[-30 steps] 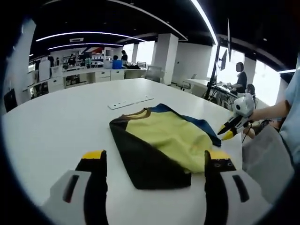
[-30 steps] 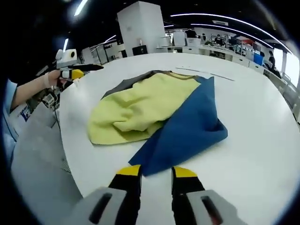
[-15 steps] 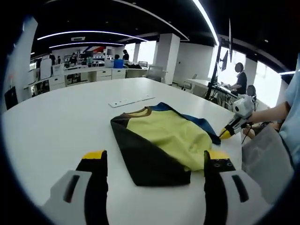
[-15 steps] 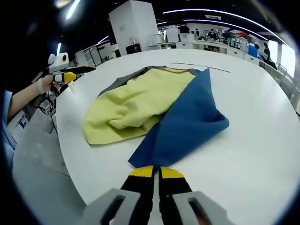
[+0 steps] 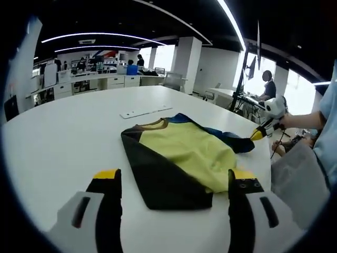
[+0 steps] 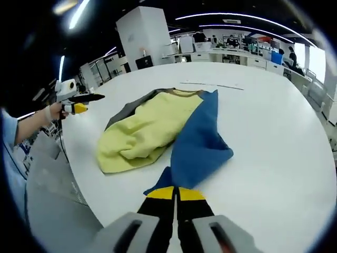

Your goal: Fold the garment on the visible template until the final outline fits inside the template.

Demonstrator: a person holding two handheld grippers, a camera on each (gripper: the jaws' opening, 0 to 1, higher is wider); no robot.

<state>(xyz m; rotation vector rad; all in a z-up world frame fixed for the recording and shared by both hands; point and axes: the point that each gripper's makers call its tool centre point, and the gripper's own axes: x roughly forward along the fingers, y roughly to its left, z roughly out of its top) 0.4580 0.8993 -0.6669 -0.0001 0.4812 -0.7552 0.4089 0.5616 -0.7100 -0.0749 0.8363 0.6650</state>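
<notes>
The garment (image 5: 184,153) lies crumpled on the round white table (image 5: 63,137): yellow in the middle, black on one side, blue on the other. In the left gripper view my left gripper (image 5: 175,176) stands open and wide, empty, just short of the black edge. My right gripper (image 6: 175,193) is shut on the blue corner (image 6: 196,150) of the garment (image 6: 142,132) and holds it a little off the table. It also enters the left gripper view as the right gripper (image 5: 259,134), pinching the blue tip. The left gripper (image 6: 84,103) shows at the table's far edge.
Thin white strips (image 5: 145,112) lie on the table beyond the collar, also seen as strips (image 6: 210,86). A person's hand and sleeve (image 5: 316,126) are at the table edge. Desks, pillars and people fill the office behind. Bare tabletop (image 6: 284,137) surrounds the garment.
My right gripper went from open to shut on the blue corner and has drawn it up and back, stretching the blue part. The left gripper stayed open and nearly still.
</notes>
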